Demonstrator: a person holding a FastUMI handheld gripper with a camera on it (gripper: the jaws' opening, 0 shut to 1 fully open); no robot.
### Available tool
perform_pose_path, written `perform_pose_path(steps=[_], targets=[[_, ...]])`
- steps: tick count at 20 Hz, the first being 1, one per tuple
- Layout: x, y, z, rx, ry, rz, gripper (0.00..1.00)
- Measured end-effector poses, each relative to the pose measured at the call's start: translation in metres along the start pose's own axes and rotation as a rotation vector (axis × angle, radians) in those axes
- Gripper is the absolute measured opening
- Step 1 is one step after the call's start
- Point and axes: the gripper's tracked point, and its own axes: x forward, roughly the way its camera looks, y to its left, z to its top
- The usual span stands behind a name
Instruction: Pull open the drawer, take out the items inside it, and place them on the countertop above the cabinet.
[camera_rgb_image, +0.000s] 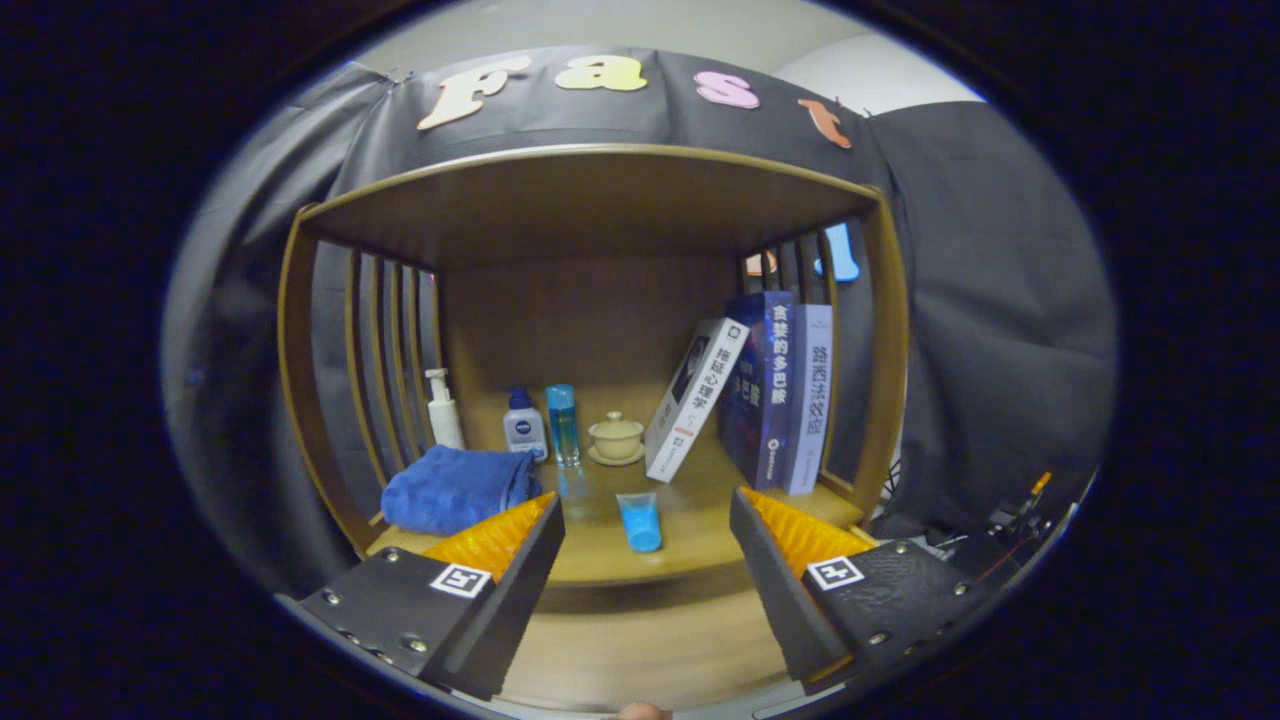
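The gripper (648, 540) hangs in front of a wooden cabinet (890, 330) with slatted sides, its fingers (500, 560) spread wide with nothing between them but air; both tips sit just over the front edge of the bench (690, 520), the shelf-like wooden top that carries the things; a small blue tube (640, 520) lies on that bench just ahead of the fingers and between their lines, cap end toward the camera; at ten o'clock from the tube a folded blue towel (455, 488) rests beside the left-hand finger; beyond the towel, toward eleven o'clock, a white pump bottle (442, 410) stands against the slats, then a small white bottle with a blue cap (524, 425), then a slim clear blue bottle (563, 425); at twelve o'clock from the tube a cream lidded cup on a saucer (616, 438) sits near the back panel; at one o'clock a white book (695, 398) leans to the right onto two upright books (785, 390) that stand against the right-hand slats; below the bench's front edge a plain wooden panel (640, 640) runs between the fingers, whether it is the drawer front I cannot tell.
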Motion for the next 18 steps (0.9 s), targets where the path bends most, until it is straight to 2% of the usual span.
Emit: perform_pose_path(steps=[4,10,14,18], targets=[[-0.041,0.004,-0.039,0.047,-0.031,0.031,0.99],[-0.080,0.002,-0.103,0.073,0.029,0.050,0.99],[-0.096,-0.009,-0.150,0.093,0.125,0.041,0.99],[-0.096,-0.002,-0.175,0.081,0.174,0.095,0.99]])
